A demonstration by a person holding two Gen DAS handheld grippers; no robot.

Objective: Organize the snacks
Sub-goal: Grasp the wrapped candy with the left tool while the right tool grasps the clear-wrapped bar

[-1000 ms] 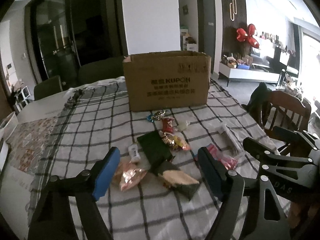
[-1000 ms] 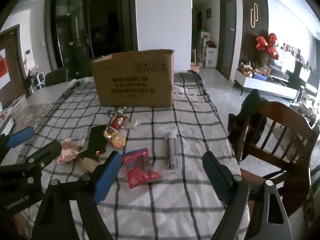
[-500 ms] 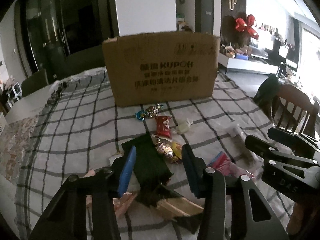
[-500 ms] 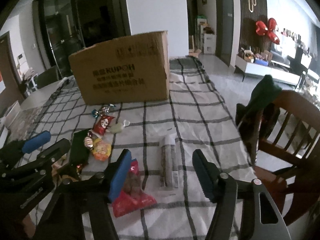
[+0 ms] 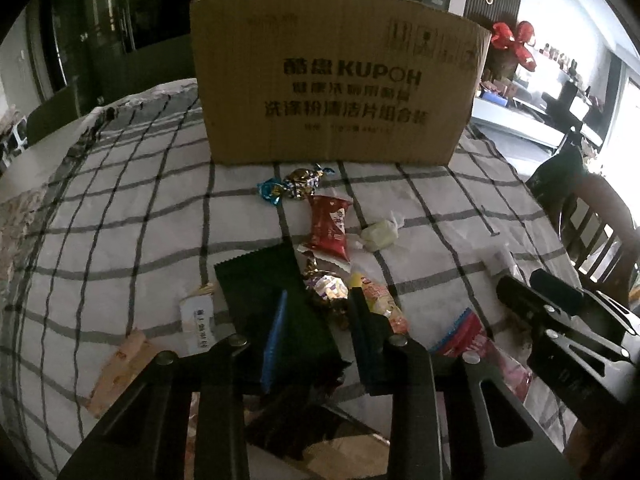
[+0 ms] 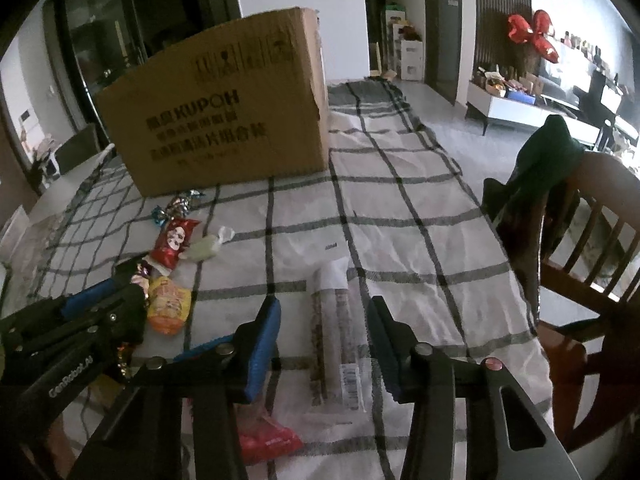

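Observation:
Snacks lie scattered on a checked tablecloth (image 5: 120,220) in front of a cardboard box (image 5: 336,92). My left gripper (image 5: 318,300) hovers low over a dark green packet (image 5: 264,280). Its jaws are closing, the packet's right part lies between them, and the pads do not press it. My right gripper (image 6: 324,304) straddles a long clear packet (image 6: 336,332) lying flat. Its jaws are closing too, with a gap left on each side. A red packet (image 5: 330,228), a pale green candy (image 5: 378,234) and foil candies (image 5: 296,186) lie nearer the box.
A yellow-orange packet (image 6: 168,304) and a red-pink packet (image 6: 268,444) lie between the two grippers. A small white packet (image 5: 198,322) and a peach one (image 5: 120,368) sit at the left. A wooden chair (image 6: 592,264) with a dark green garment (image 6: 536,160) stands at the table's right edge.
Both grippers have sunk toward the table and moved closer to the box. Both pairs of jaws have narrowed, the left over the dark green packet, the right around the long clear packet.

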